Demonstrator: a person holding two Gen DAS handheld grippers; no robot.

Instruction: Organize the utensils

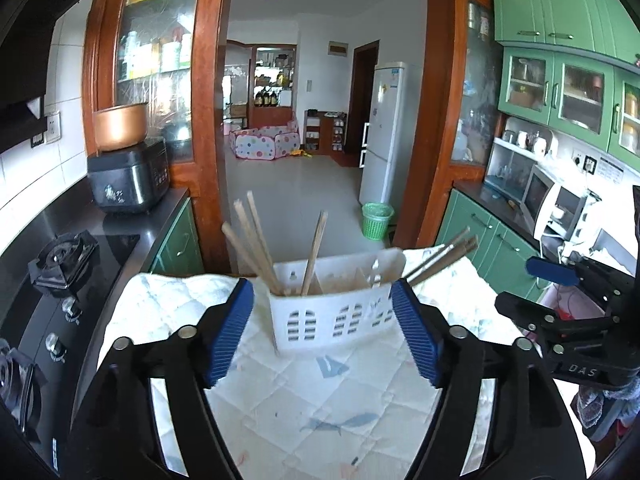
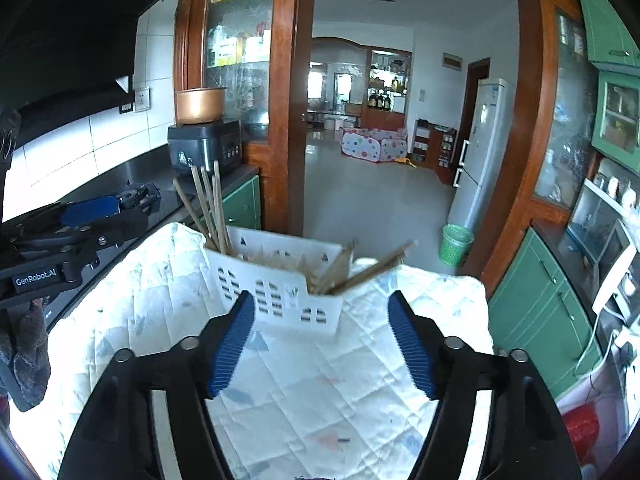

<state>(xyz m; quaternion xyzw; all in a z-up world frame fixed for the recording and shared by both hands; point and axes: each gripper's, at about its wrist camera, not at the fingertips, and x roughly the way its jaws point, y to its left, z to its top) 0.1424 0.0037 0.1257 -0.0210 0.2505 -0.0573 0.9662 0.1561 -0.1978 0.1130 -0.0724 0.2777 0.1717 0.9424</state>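
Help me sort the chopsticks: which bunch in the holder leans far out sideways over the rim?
The bunch at the right end of the white holder: it tilts nearly flat past the rim, while the left bunch stands steeper.

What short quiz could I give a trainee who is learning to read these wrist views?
1. True or false: the left gripper is clamped on the white holder.
2. What does the white holder stand on: A) black stove, B) quilted cloth, C) floor?
3. Fill in: the chopsticks stand in the holder's ___ end, seen from the right wrist.

Key:
1. False; its fingers stand apart, holding nothing.
2. B.
3. Left; more chopsticks lean out at the right end.
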